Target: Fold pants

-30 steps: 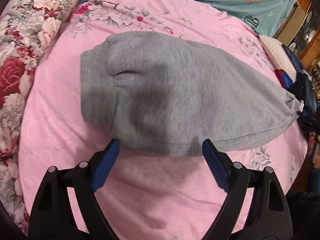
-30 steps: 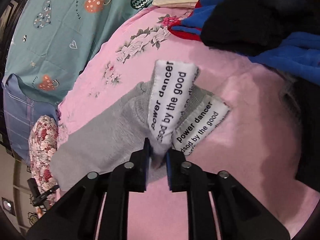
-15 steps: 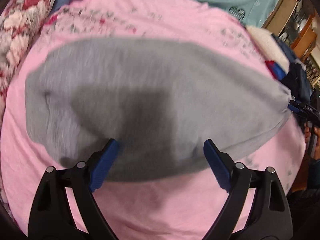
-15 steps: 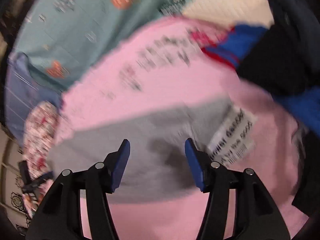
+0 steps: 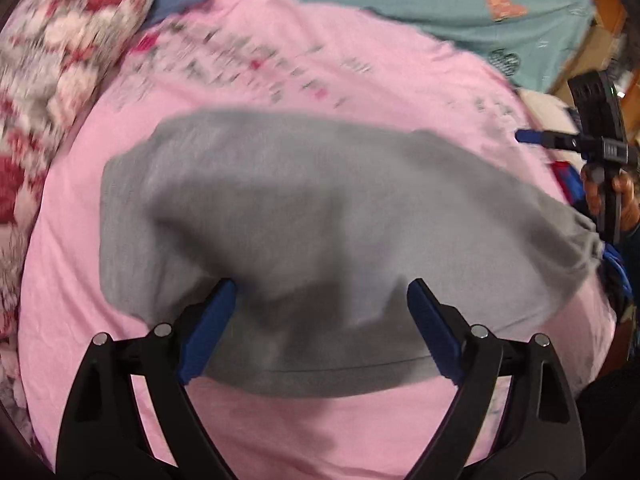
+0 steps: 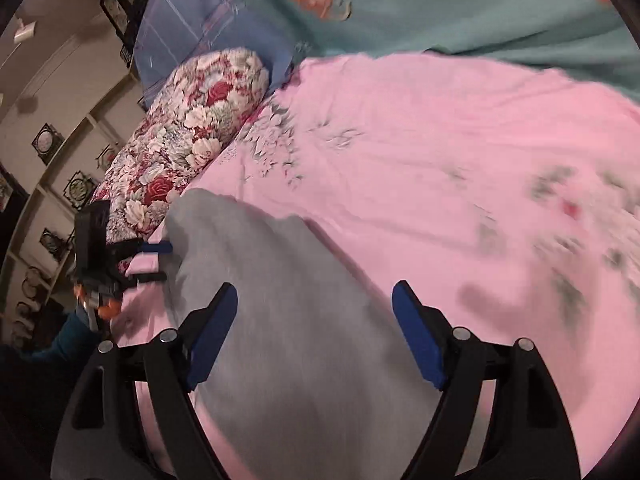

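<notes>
Pants (image 5: 320,216): lay folded flat on the pink sheet (image 5: 280,60), grey, blurred in both views.
Left gripper (image 5: 322,320): hovered over the pants' near edge, jaws spread wide, nothing held; fabric visible between the blue pads (image 5: 208,332).
Right gripper (image 6: 314,328): jaws spread wide over the pants' end, nothing held.
Left view only: showed the right gripper beside the pants' far right end, with a dark clothes heap (image 5: 624,280) past that end.
Right view only: showed the left gripper (image 6: 160,262) beside the pants' far end, the floral pillow (image 6: 192,136) just beyond the pants, and wall shelving (image 6: 52,184) behind.
</notes>
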Demonstrator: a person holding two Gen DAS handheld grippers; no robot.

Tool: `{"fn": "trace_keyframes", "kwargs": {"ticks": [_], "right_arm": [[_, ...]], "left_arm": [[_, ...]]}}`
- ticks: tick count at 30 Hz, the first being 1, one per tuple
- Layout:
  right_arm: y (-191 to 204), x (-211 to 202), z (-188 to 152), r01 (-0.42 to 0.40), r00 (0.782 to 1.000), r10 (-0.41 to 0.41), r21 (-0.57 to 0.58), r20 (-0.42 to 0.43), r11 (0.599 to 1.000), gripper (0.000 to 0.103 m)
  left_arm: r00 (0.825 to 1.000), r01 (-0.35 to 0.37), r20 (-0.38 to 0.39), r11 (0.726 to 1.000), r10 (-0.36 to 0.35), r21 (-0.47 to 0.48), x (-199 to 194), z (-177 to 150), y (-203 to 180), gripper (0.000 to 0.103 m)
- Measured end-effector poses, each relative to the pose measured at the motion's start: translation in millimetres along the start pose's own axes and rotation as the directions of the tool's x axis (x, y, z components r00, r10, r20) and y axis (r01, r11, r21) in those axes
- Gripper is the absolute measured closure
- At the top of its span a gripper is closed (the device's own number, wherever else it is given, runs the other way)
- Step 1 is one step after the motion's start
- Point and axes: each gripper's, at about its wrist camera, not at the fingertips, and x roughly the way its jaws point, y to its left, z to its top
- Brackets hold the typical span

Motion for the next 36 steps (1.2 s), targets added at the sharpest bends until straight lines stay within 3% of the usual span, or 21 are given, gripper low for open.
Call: {"fn": "trace_keyframes", "kwargs": {"ticks": [1,3,8,9,10,13,16,19,23,27,29,32,33,35,36], "right_arm": [[-1,29,14,-0.024,0.998,0.023,-0.011,-0.055,1.000,0.034],[2,69,26,-0.018,0.992,0.009,-0.064,-0.125,0.998,0.044],[1,128,46,-0.103,0.975,0.087,-0.070,-0.207,0.992,0.054],[3,131,49,-0.109,0.976,0.090,-0.085,-0.199,0.990,0.062],[8,137,51,-0.118,0.972,0.094,-0.102,-0.214,0.988,0.083],[33,135,50,-0.066,0.974,0.014,-0.224,-0.226,0.972,0.094],[37,109,61,0.017,0.989,-0.055,-0.265,-0.139,0.964,0.101],[33,108,66,0.084,0.986,-0.120,-0.268,-0.120,0.960,0.101],[34,142,51,0.172,0.957,-0.235,-0.320,-0.169,0.932,0.100],[36,124,60,0.267,0.944,-0.310,-0.288,-0.112,0.919,0.083],[40,104,59,0.254,0.954,-0.286,-0.262,-0.091,0.931,0.080],[44,65,41,0.250,0.964,-0.263,-0.215,-0.032,0.944,0.067],[41,52,32,0.239,0.969,-0.247,-0.186,-0.024,0.953,0.066],[32,19,9,0.232,0.972,-0.233,-0.107,0.001,0.967,0.063],[25,-3,-7,0.253,0.968,-0.252,-0.059,0.024,0.966,0.062]], "left_arm": [[1.000,0.028,-0.007,0.999,-0.028,-0.023,3,-6,10,0.014],[0.998,0.061,0.027,0.998,-0.061,-0.024,-3,-12,17,0.014],[0.999,0.017,0.033,0.999,-0.018,0.030,-1,-17,10,0.014],[0.999,0.008,0.032,0.999,-0.010,0.035,-1,-16,8,0.014],[1.000,0.007,0.029,0.999,-0.008,0.031,-1,-16,8,0.014],[0.999,0.009,0.035,1.000,-0.009,0.013,-7,-14,9,0.014],[0.999,-0.033,0.036,0.999,0.031,0.040,-7,-14,5,0.014],[0.998,-0.067,0.024,0.995,0.066,0.071,-4,-16,0,0.014],[0.998,-0.061,0.027,0.995,0.059,0.074,-14,-17,-1,0.014],[0.993,-0.013,0.122,0.999,0.007,0.046,-42,1,3,0.014],[0.983,0.012,0.182,1.000,-0.013,0.004,-50,15,12,0.014],[0.983,0.019,0.185,0.996,-0.003,-0.086,-34,35,33,0.014],[0.985,-0.011,0.168,0.995,0.028,-0.103,-25,40,39,0.014],[0.982,-0.173,0.053,0.976,0.181,-0.132,5,44,52,0.011],[0.981,-0.190,-0.003,0.972,0.192,-0.136,18,42,59,0.011]]}}
